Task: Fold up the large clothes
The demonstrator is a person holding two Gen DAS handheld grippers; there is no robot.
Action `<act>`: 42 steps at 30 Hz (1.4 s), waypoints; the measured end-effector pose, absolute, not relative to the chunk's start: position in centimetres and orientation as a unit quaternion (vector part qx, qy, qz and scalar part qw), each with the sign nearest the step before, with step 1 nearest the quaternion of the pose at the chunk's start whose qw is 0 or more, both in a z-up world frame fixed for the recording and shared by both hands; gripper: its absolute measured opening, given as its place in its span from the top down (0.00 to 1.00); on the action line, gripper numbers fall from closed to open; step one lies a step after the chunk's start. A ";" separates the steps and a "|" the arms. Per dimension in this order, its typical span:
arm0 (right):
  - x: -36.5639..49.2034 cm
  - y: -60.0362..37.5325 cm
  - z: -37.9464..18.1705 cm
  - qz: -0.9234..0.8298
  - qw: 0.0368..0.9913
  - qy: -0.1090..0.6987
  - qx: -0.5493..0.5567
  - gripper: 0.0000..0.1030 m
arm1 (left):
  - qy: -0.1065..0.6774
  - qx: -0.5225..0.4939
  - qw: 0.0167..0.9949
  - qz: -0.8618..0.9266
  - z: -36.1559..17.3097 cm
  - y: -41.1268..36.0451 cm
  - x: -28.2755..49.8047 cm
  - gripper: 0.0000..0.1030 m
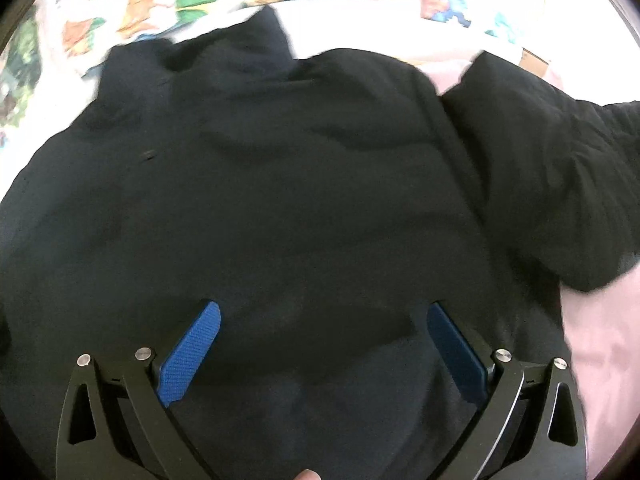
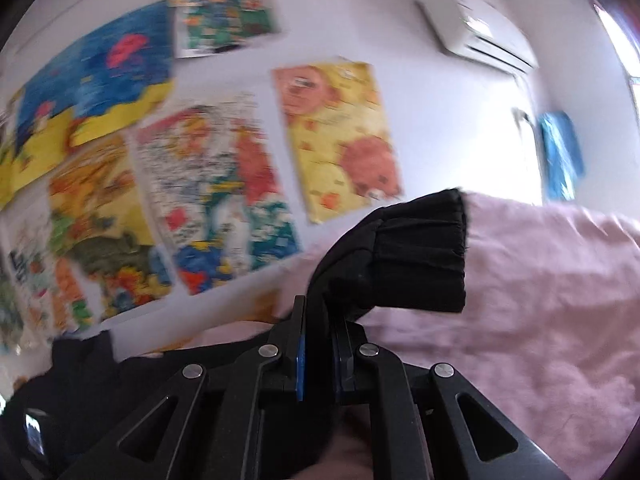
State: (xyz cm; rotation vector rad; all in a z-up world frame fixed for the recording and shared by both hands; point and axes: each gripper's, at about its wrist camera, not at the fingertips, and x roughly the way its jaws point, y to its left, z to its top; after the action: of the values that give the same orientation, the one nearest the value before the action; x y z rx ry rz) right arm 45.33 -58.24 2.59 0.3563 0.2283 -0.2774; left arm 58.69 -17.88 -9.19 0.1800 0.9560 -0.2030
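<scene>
The black sweater (image 1: 280, 168) lies spread across the pink bedsheet (image 1: 592, 340), its collar toward the wall and one sleeve (image 1: 552, 168) stretched off to the right. Your left tool (image 1: 324, 332) hangs above the lower body of the garment, pointing down at it, its blue pads (image 1: 192, 352) spread wide with nothing between them. Your right tool (image 2: 320, 320) points roughly level toward the wall, clamped narrow on the sleeve cuff (image 2: 412, 256), which stands up above the sheet. Colourful posters (image 2: 216, 184) and an air conditioner (image 2: 472, 28) are on the wall beyond.
</scene>
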 end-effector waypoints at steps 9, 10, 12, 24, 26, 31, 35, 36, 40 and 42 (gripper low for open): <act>48.3 -43.5 4.5 -0.028 0.991 0.120 0.052 0.90 | 0.443 0.043 0.893 -0.062 -6.4 -8.2 53.2 0.01; 48.8 -41.3 4.4 -0.013 0.992 0.124 0.036 0.90 | 0.444 0.039 0.893 -0.059 -6.0 -7.7 52.5 0.01; 49.2 -38.5 4.2 0.010 0.991 0.131 0.019 0.91 | 0.442 0.032 0.895 -0.055 -5.9 -5.2 50.9 0.01; 51.0 -20.7 -1.8 0.154 0.958 0.225 -0.085 0.92 | 0.394 -0.110 0.905 -0.120 -2.6 5.8 48.1 0.01; 50.9 -18.3 -2.9 0.176 0.948 0.241 -0.107 0.92 | 0.387 -0.126 0.904 -0.130 -2.4 6.9 48.1 0.01; 49.8 -13.3 -4.9 0.234 0.923 0.257 -0.169 0.92 | 0.379 -0.154 0.898 -0.164 -2.2 8.6 48.6 0.01; 48.6 -10.6 -5.9 0.280 0.900 0.269 -0.199 0.92 | 0.385 -0.208 0.877 -0.198 -2.5 9.8 49.6 0.01; 48.4 -10.3 -6.1 0.288 0.896 0.271 -0.205 0.92 | 0.389 -0.222 0.873 -0.194 -2.7 10.1 50.2 0.01; 48.6 -10.3 -6.9 0.316 0.875 0.307 -0.201 0.73 | 0.409 -0.265 0.856 -0.170 -3.4 11.3 51.5 0.01; 48.7 -10.8 -6.9 0.335 0.864 0.332 -0.177 0.57 | 0.416 -0.270 0.853 -0.162 -3.6 11.5 51.9 0.01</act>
State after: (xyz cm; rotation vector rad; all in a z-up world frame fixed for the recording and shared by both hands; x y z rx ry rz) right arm 48.69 -10.84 -6.85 -0.3709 0.6967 0.7024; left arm 51.94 11.47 -3.58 -0.5683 0.8752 -0.3399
